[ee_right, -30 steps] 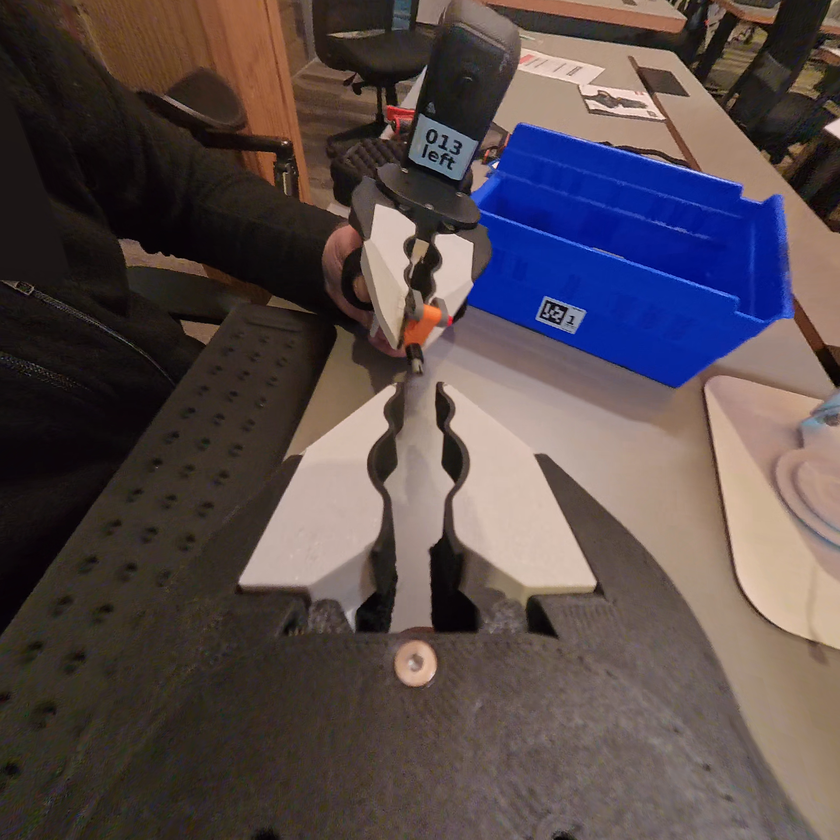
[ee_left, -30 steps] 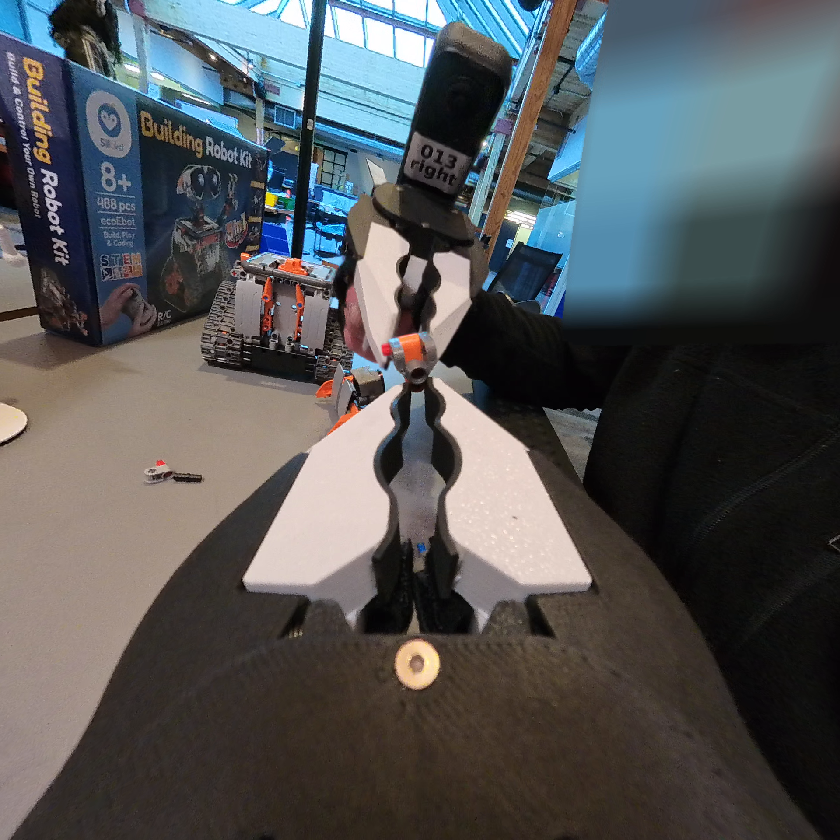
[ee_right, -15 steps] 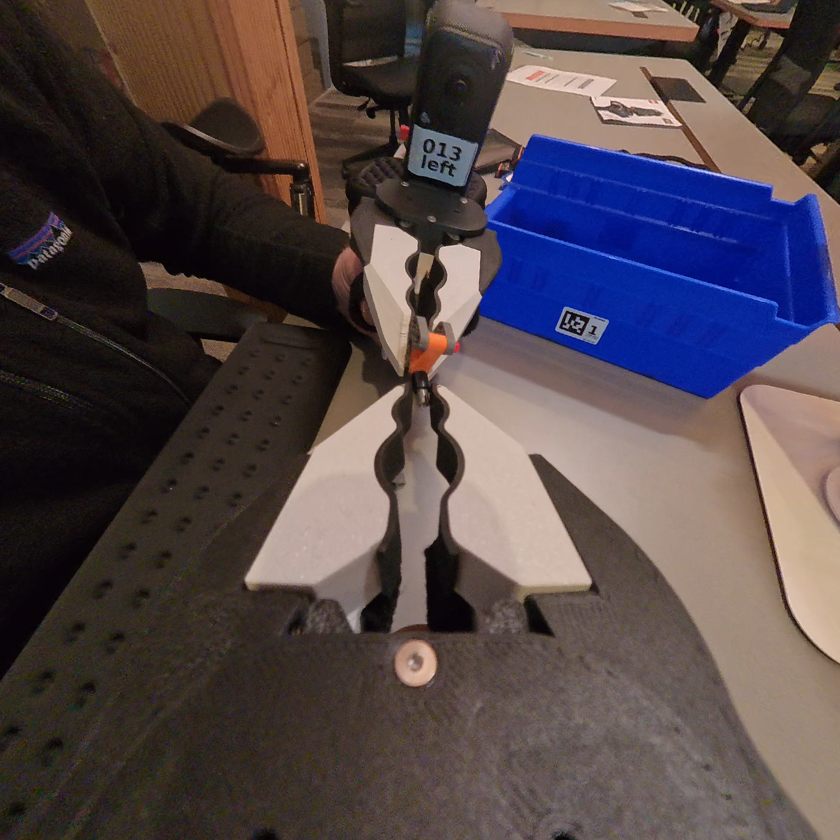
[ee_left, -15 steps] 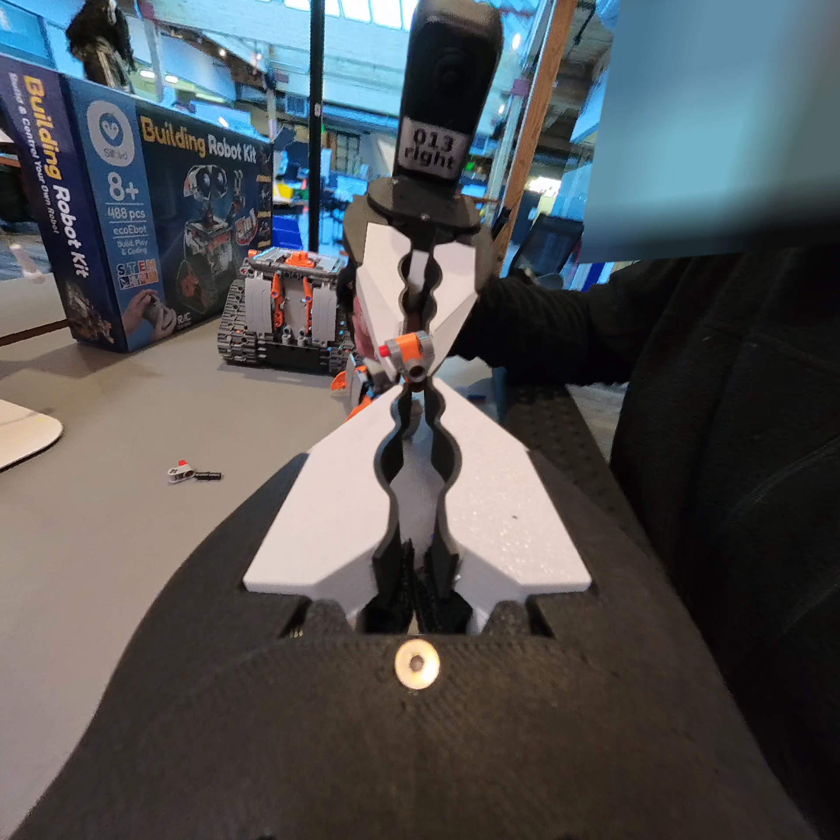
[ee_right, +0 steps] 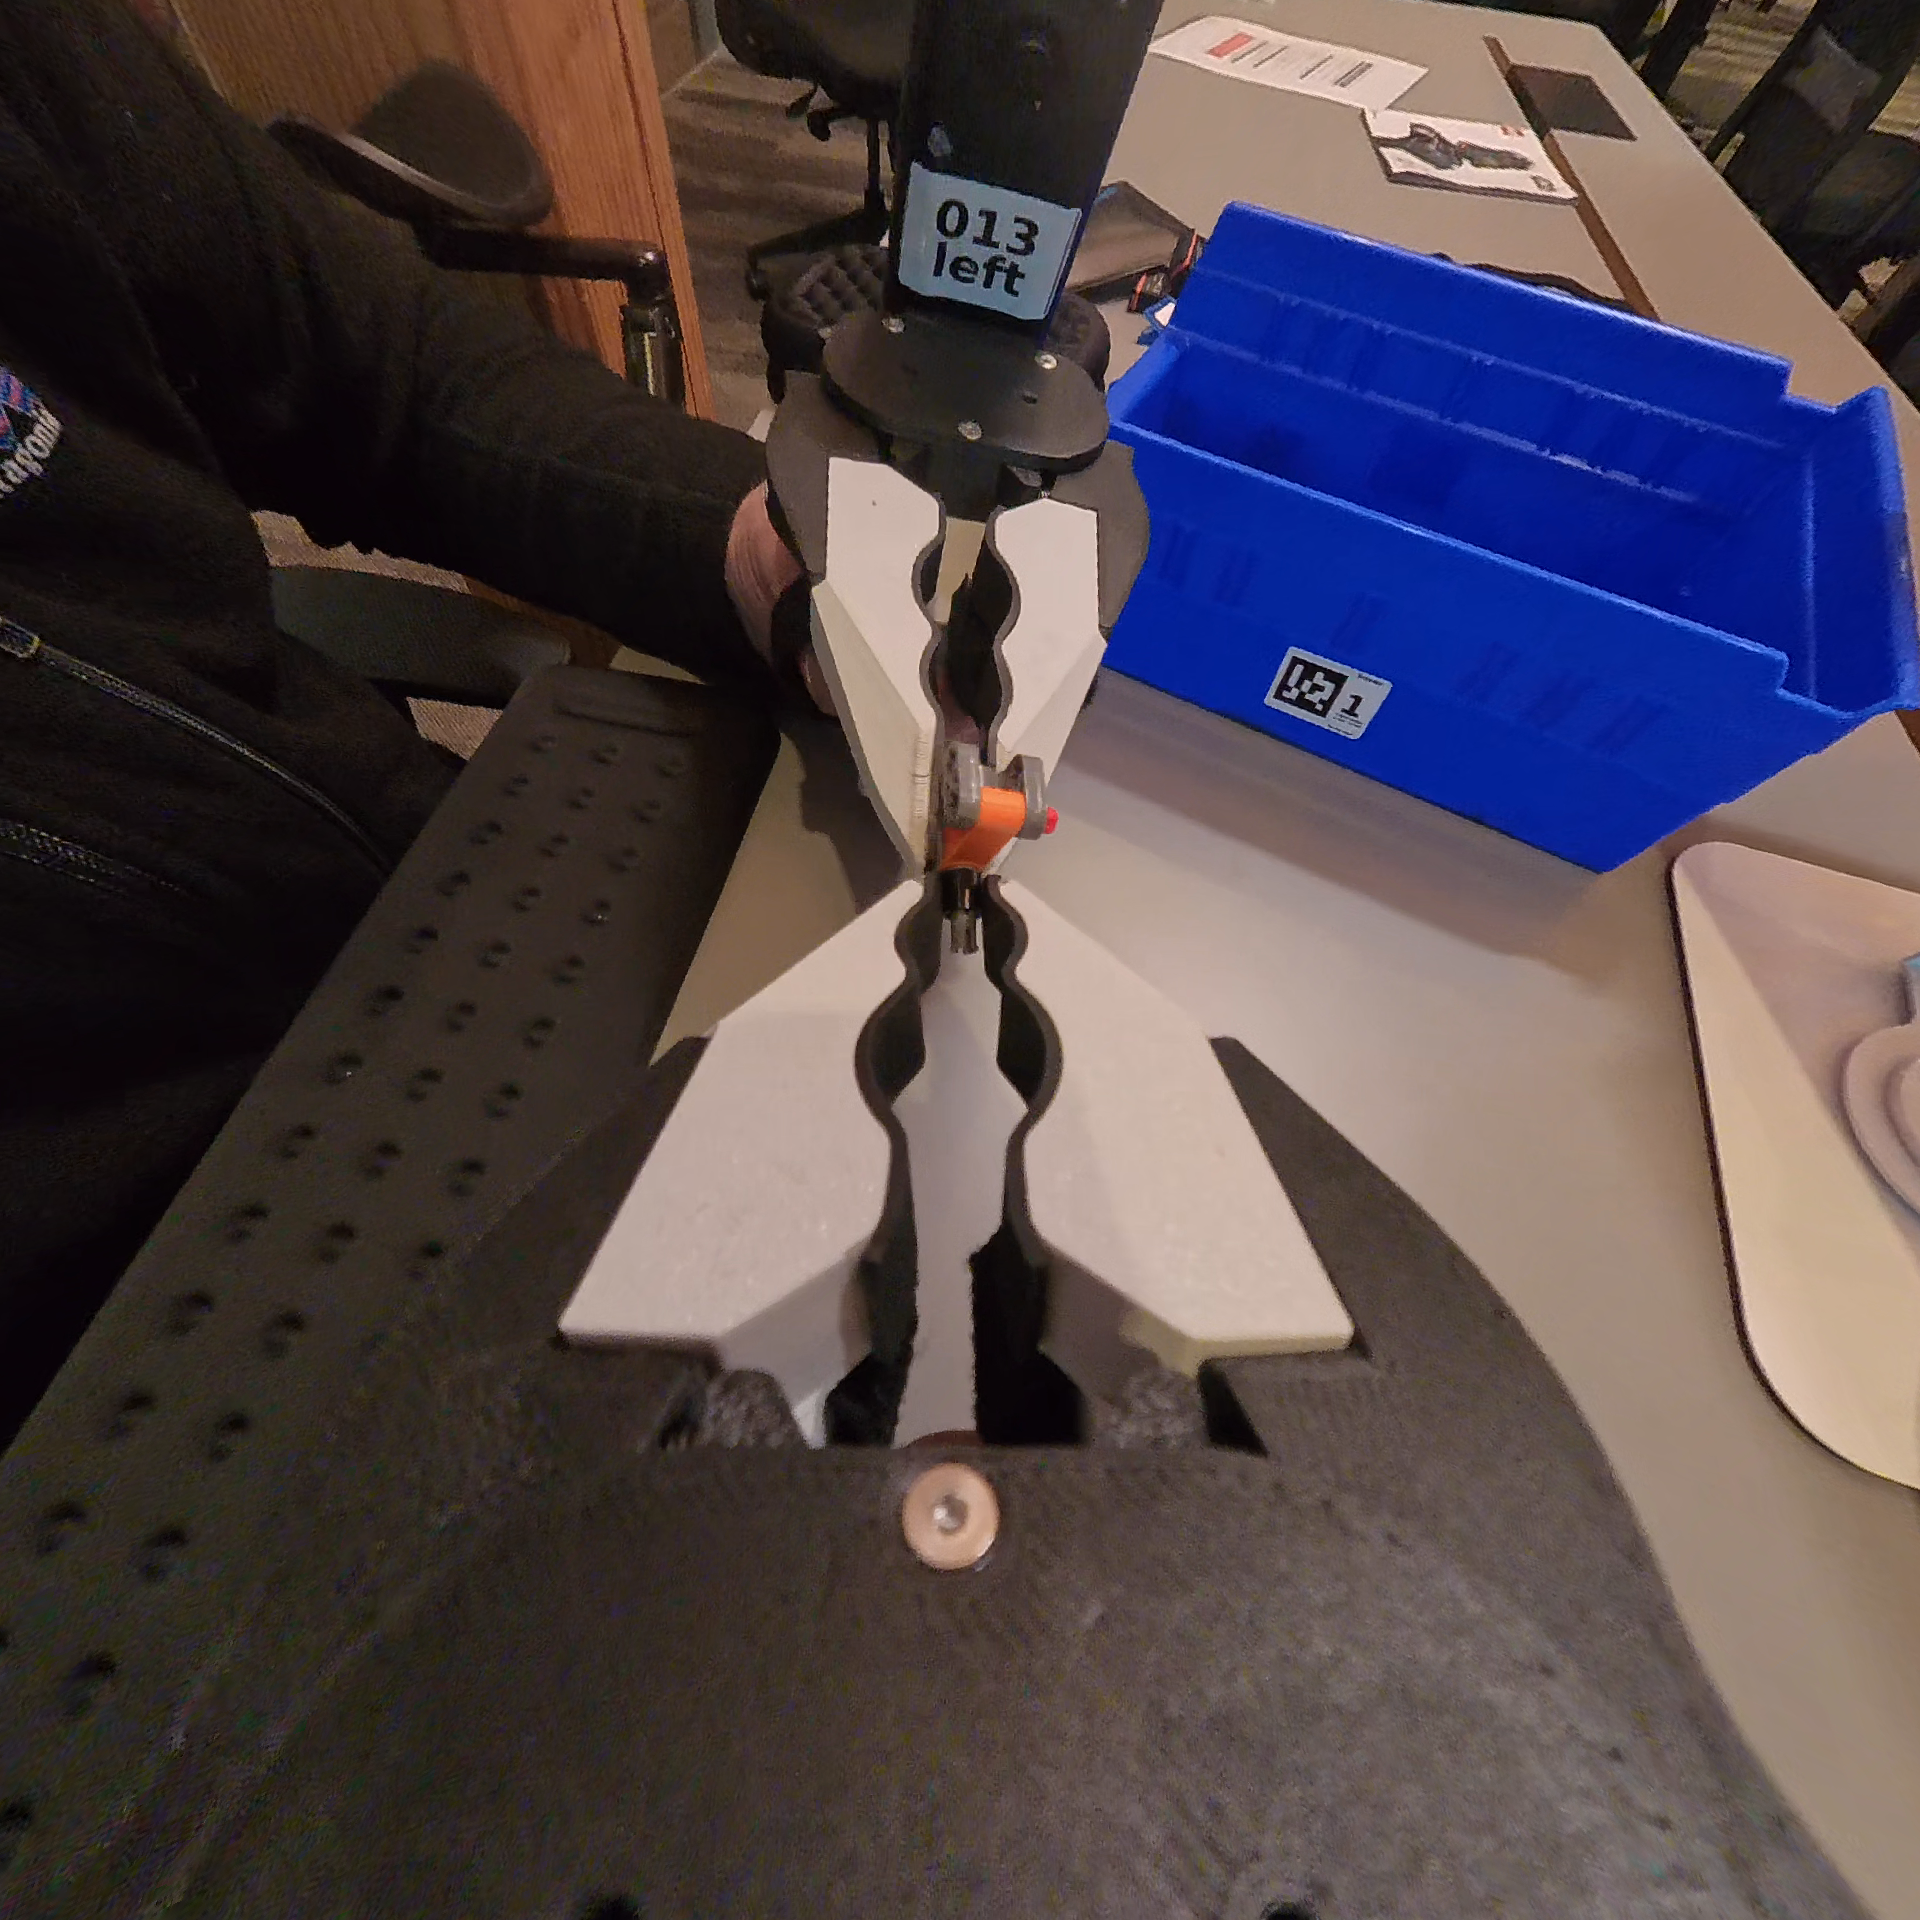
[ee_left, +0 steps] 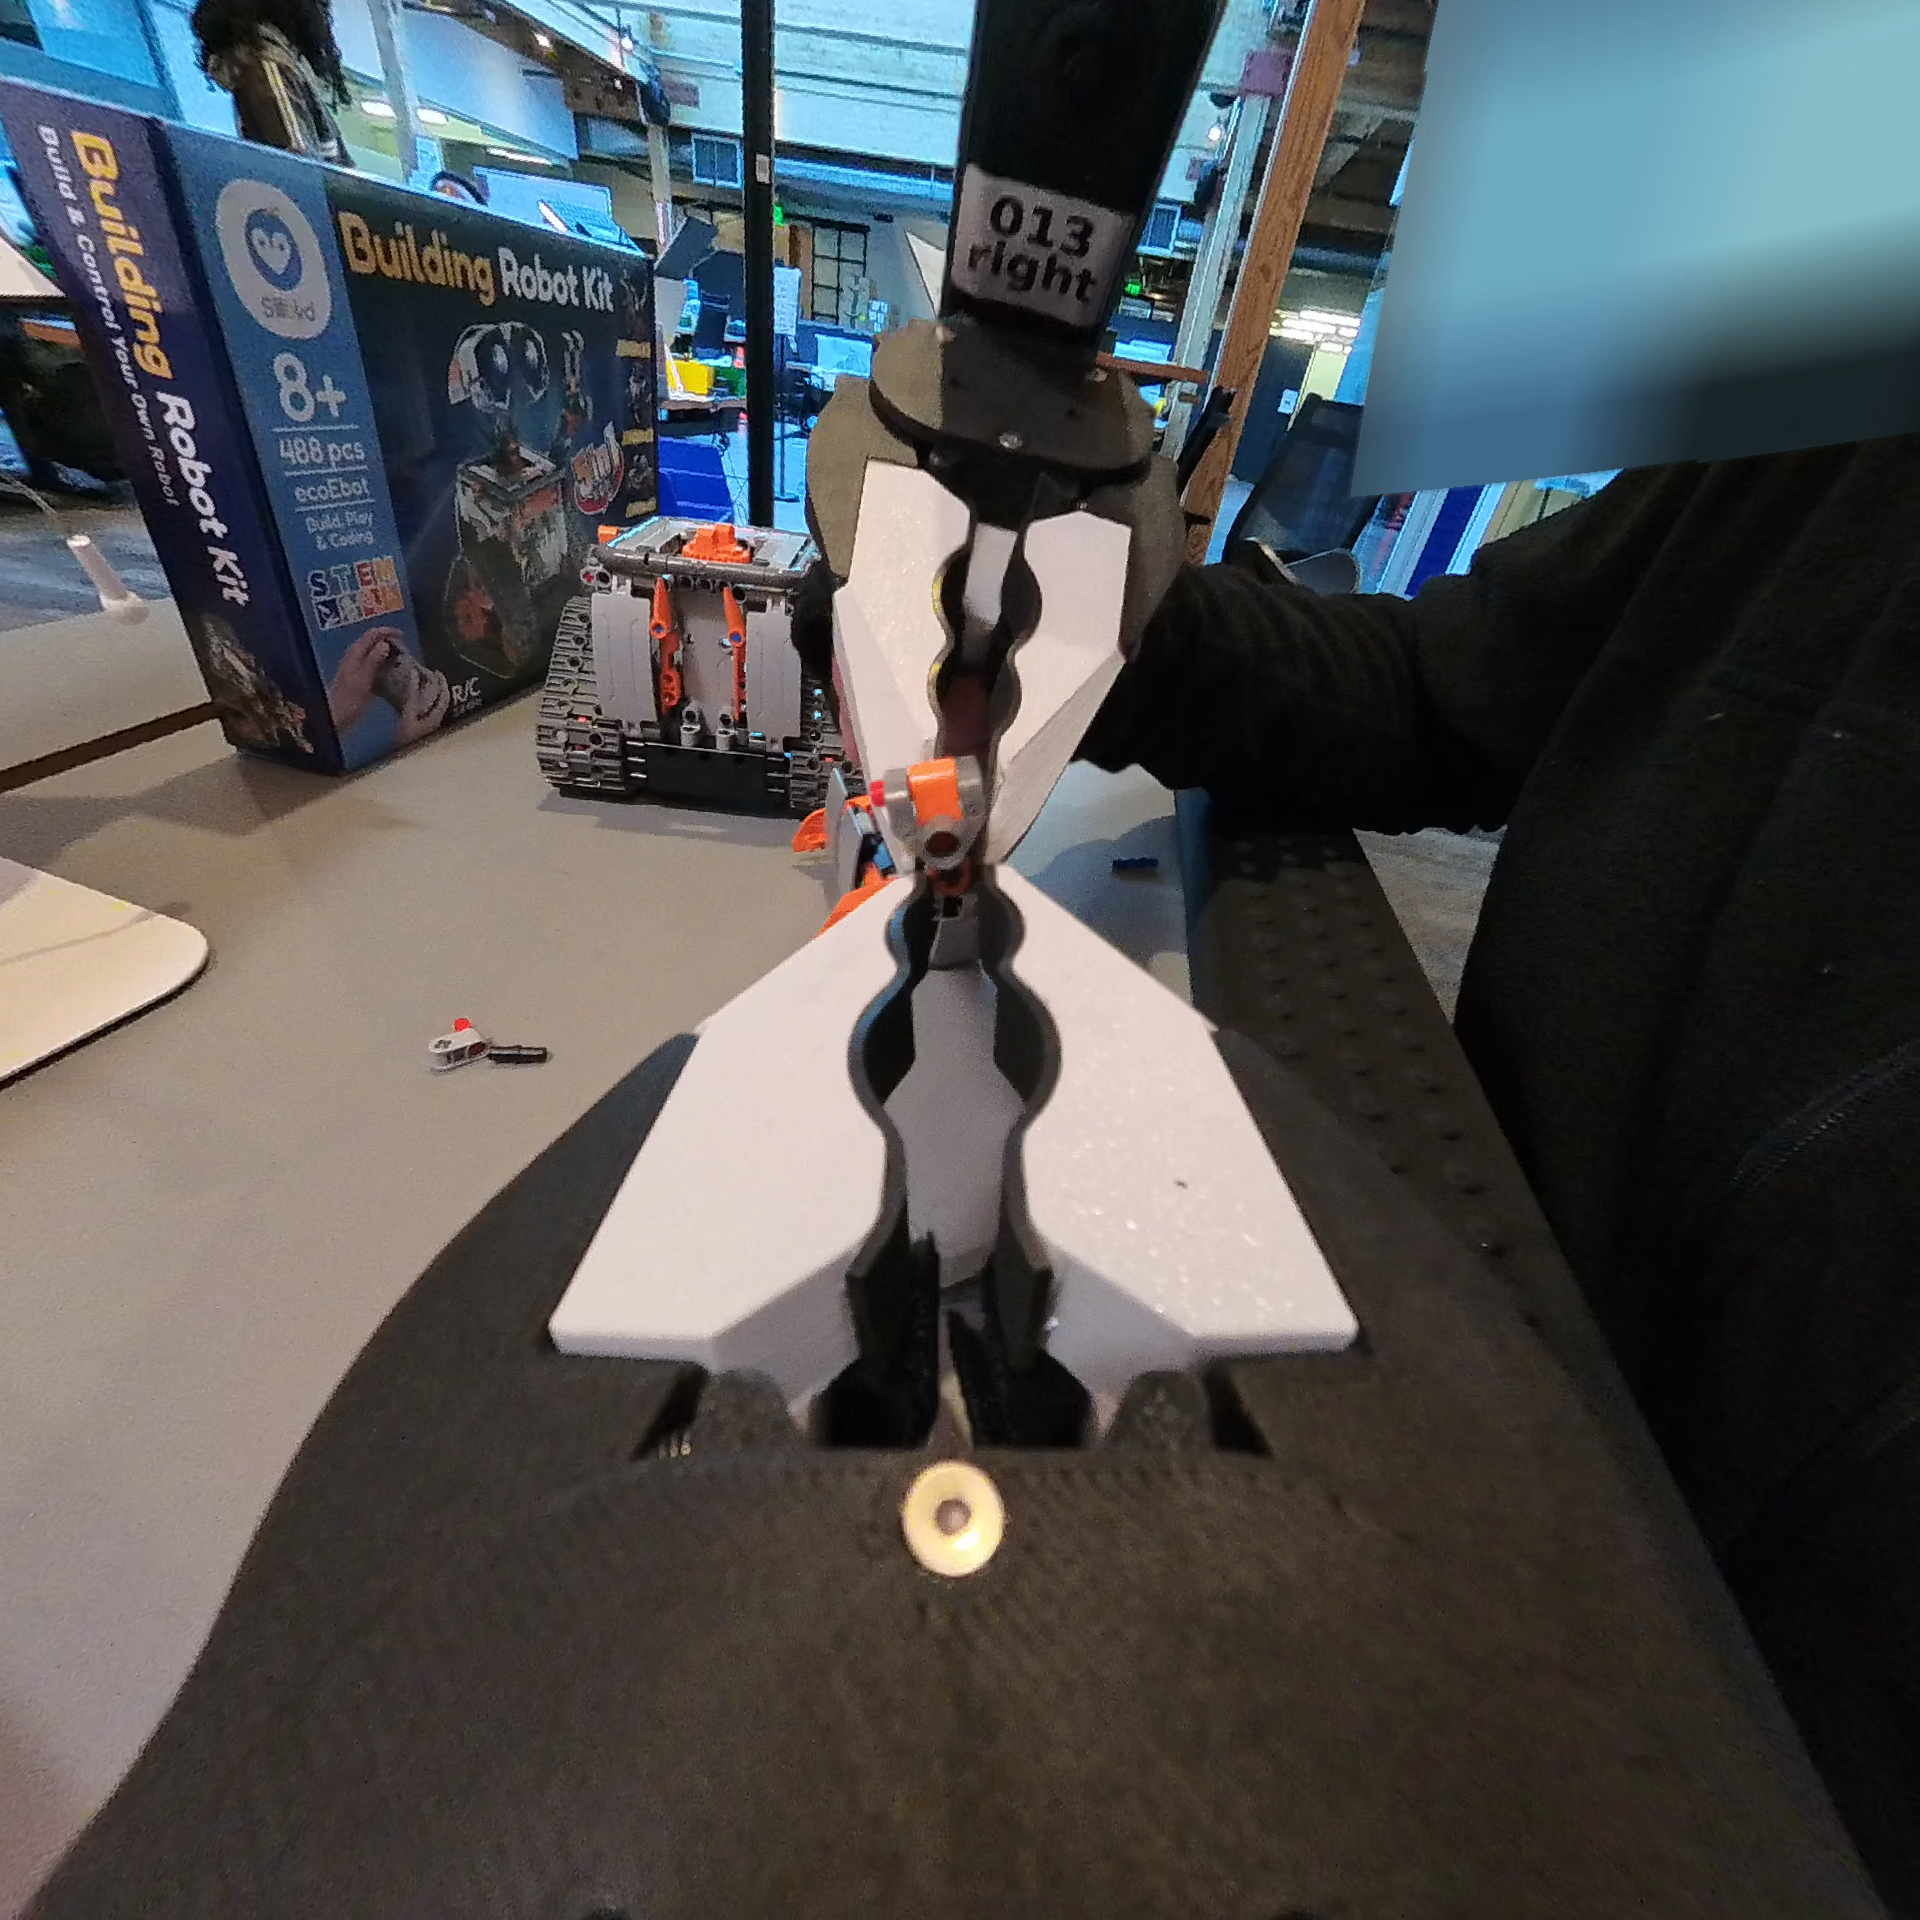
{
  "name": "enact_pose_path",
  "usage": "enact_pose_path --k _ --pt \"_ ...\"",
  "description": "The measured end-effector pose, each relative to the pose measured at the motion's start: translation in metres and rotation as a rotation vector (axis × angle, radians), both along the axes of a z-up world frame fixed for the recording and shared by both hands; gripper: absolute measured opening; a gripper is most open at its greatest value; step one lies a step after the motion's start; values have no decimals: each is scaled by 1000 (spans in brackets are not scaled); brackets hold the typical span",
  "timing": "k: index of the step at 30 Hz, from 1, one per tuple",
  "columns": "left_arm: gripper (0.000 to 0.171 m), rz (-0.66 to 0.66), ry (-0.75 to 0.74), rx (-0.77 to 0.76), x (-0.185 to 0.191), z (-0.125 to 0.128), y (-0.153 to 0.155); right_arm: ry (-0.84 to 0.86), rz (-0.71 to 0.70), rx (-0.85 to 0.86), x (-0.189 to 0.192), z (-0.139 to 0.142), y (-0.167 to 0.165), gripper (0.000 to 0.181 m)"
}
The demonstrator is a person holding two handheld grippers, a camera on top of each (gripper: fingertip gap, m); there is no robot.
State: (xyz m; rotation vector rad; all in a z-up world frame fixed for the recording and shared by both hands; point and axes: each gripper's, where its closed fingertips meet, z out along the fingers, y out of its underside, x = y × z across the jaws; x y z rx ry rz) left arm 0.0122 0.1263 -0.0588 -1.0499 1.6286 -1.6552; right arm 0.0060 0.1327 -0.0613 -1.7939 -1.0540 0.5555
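Left gripper (ee_left: 951,899): clenched on an orange-and-grey part (ee_right: 987,810); grey end pinched between the white fingertips, orange block jutting out to one side with a small red stud at its end.
Right gripper (ee_right: 961,899): tip to tip with the left gripper; jaws drawn narrow, a black pin (ee_right: 961,925) lying in the slit between the fingertips; contact with the pin not discernible.
Black pin: projecting from the underside of the orange-and-grey part, pointing into the right gripper.
Part location: held in the air between the two grippers, above the near edge of the grey table (ee_right: 1299,1039), just beside a black perforated pad (ee_right: 416,987).
Hand (ee_right: 764,582): wrapped around the left gripper's handle, below a black sleeve (ee_right: 468,447).
Blue bin (ee_right: 1558,644): on the table behind the left gripper, open side up, well apart from the part.
Pale board (ee_right: 1818,1143): flat on the table at the far side, rounded corners.
Kit box (ee_left: 343,447): upright at the back of the table.
Tracked model (ee_left: 696,665): on the table just beside the kit box, behind the right gripper.
Loose piece (ee_left: 483,1049): small, grey with a red stud and black stub, lying alone on the table, well apart from both grippers.
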Motion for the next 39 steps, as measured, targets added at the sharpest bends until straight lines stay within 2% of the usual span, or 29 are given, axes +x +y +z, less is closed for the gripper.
enact_pose_path --k 5,10,14,16,21,25,30,35,39 --pt "14 -3 24 25 3 -6 -4 -93 -14 5 3 -6 -1 4" --pt "5 7 17 29 2 -5 -2 -120 -18 10 2 -5 -1 4" --pt "4 28 9 5 2 -1 3 -67 -28 3 3 0 1 8" --pt "4 45 -1 -21 1 2 8 -29 -49 5 7 7 3 18" --pt "4 120 -17 -47 -10 9 24 20 -163 -3 37 18 15 23" --pt "4 198 -7 -38 -22 6 36 -46 -267 -94 63 -4 26 25" --pt "4 268 21 10 -37 -2 41 -200 -315 -168 70 -37 33 24" --pt "4 302 56 27 -52 -14 39 -220 -326 -178 69 -38 38 23" --pt "4 329 53 31 -65 -18 38 -199 -359 -167 69 -27 43 23"
